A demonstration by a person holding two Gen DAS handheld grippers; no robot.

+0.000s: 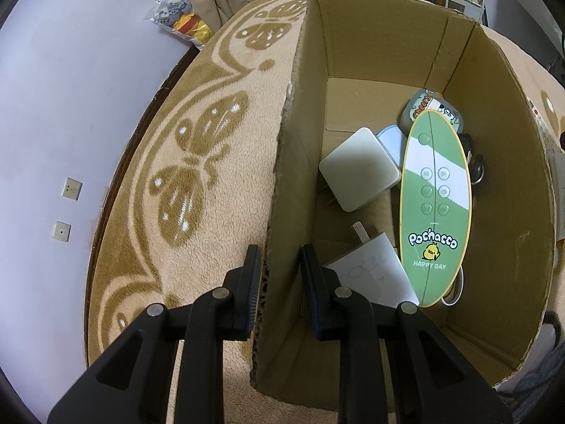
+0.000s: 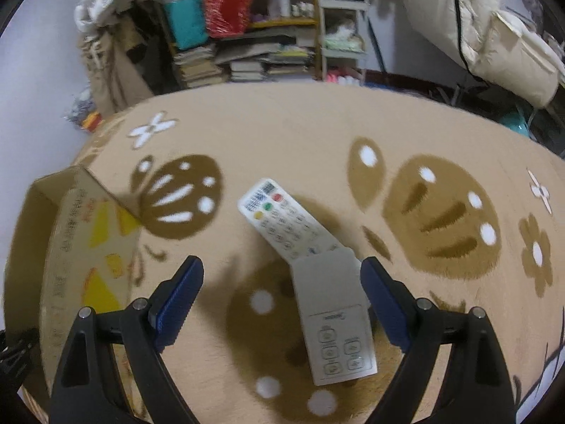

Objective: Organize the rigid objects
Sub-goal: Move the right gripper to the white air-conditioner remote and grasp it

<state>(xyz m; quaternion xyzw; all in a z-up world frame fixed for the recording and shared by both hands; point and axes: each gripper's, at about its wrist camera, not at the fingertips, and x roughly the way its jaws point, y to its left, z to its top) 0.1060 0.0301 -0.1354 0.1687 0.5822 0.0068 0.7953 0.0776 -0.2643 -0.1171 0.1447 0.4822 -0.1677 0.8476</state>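
Note:
A cardboard box (image 1: 388,46) stands on a beige butterfly-pattern blanket (image 1: 197,148). Inside lie a green oval "Pochacco" panel (image 1: 436,208), a white square block (image 1: 358,173), a flat white charger (image 1: 374,268), a pale blue piece (image 1: 390,141) and a grey "cheers" case (image 1: 429,106). My left gripper (image 1: 281,268) straddles the box's left wall. Its jaws stand narrowly apart, the left finger against the wall's top edge. A white remote (image 2: 307,275) with a slid-down cover lies on the blanket. My right gripper (image 2: 282,265) hangs wide open over its lower half, touching nothing.
The box's printed outer side (image 2: 70,247) is left of the remote. A dark item with a key ring (image 1: 473,162) lies by the box's right wall. Stacked books and shelves (image 2: 247,53) stand beyond the blanket. A bagged plush toy (image 1: 180,14) lies against the wall.

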